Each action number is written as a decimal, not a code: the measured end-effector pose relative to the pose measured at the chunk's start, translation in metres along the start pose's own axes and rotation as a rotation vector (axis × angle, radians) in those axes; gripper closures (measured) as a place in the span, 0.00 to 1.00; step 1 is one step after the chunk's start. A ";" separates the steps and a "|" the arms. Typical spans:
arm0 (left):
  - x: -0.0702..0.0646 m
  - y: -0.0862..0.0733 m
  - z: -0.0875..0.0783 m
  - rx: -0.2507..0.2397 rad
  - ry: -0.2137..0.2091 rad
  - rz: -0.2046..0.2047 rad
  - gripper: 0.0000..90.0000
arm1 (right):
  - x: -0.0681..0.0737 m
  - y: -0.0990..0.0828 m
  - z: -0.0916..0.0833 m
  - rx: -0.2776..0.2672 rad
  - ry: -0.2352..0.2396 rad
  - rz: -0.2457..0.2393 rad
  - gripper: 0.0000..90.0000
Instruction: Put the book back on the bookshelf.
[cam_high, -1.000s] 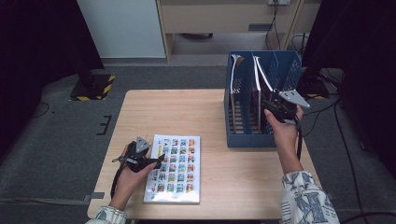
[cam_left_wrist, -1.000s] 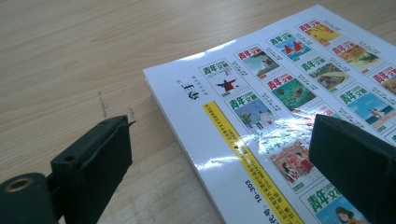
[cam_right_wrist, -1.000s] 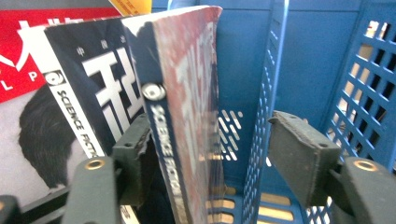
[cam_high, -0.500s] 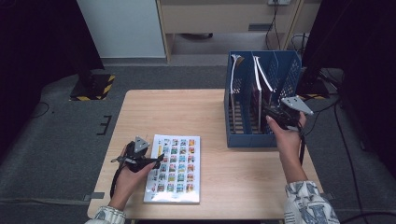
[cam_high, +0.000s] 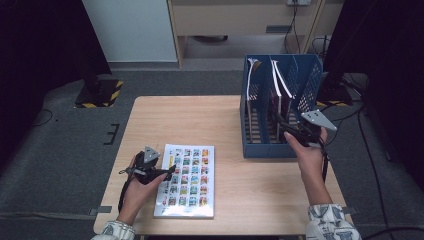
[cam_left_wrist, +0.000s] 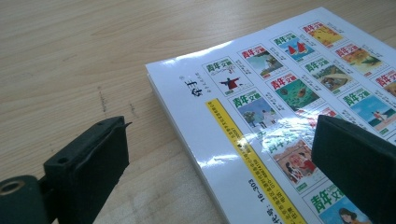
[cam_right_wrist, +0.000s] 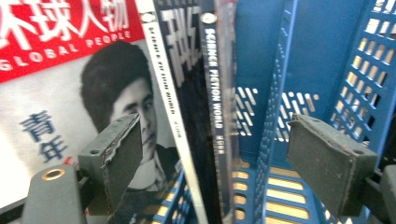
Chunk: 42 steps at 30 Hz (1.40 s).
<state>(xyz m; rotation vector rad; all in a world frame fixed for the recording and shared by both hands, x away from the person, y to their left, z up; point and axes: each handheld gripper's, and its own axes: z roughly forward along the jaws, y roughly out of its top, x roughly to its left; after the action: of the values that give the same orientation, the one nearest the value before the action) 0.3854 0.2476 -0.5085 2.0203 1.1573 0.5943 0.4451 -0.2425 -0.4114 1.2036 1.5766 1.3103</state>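
Evidently filing step: right gripper (cam_high: 286, 131) jaws just opening, apart, off dark sci-fi magazine (cam_right_wrist: 215, 107) in blue slotted plastic rack (cam_high: 260, 145), frame right. Left gripper (cam_high: 169, 172) jaws apart over glossy white picture-grid magazine (cam_high: 186, 181), lower left; next likely needs clamping its edge.

My tabletop (cam_high: 220, 120) is evenly lit from above, the room's edges black. Glare streaks the magazine (cam_left_wrist: 261, 135) cover below me; my near jaws blur softly.
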 end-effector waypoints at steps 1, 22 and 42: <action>0.000 0.000 0.000 -0.001 -0.001 0.000 0.04 | 0.001 0.000 -0.001 -0.006 0.010 0.006 0.19; 0.002 -0.001 0.001 -0.004 -0.014 -0.009 0.03 | 0.005 -0.016 -0.018 0.044 0.064 -0.003 0.11; 0.005 0.000 0.000 -0.001 -0.019 -0.015 0.04 | 0.026 -0.025 -0.028 0.079 0.119 -0.021 0.09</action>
<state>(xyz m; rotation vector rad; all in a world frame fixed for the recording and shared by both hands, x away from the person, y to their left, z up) 0.3877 0.2516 -0.5089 2.0105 1.1590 0.5670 0.4065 -0.2259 -0.4299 1.1719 1.7360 1.3384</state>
